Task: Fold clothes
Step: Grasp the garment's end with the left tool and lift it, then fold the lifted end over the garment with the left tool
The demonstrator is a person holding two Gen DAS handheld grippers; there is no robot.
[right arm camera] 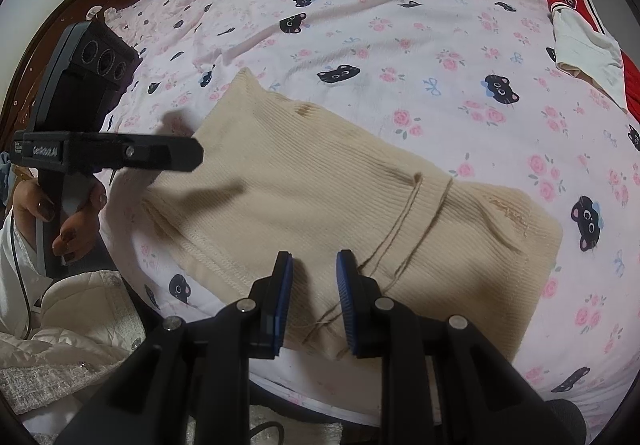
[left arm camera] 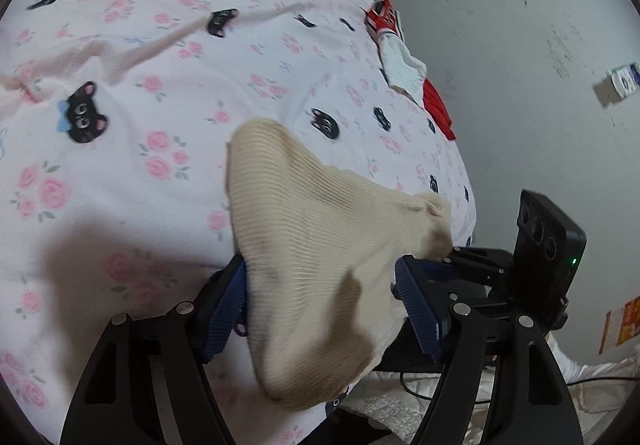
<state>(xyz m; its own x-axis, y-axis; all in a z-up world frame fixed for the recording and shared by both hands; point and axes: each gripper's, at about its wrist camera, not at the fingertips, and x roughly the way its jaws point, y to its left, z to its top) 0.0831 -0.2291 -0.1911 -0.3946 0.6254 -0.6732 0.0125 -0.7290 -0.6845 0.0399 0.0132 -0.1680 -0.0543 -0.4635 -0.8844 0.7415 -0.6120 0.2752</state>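
Note:
A beige ribbed knit garment (right arm camera: 320,181) lies across the pink bedsheet (right arm camera: 400,25), which has roses and black cats. My right gripper (right arm camera: 314,277) stands at its near edge, jaws narrow, with the cloth pinched between the blue pads and loose threads trailing by the right pad. In the left wrist view the garment (left arm camera: 312,237) rises in a blurred drape between the blue pads of my left gripper (left arm camera: 320,301). That gripper is wide open, with the cloth loose between its pads. The cloth's far corner bunches at the right gripper (left arm camera: 456,255). From the right wrist view the left gripper (right arm camera: 192,155) hovers over the garment's left end.
A red and white garment (left arm camera: 400,61) (right arm camera: 588,45) lies at the bed's far edge. Grey floor (left arm camera: 520,105) with paper scraps runs beside the bed. A dark wooden headboard (right arm camera: 48,37) curves at left. A hand (right arm camera: 60,213) and white quilted sleeve (right arm camera: 80,309) sit near the front edge.

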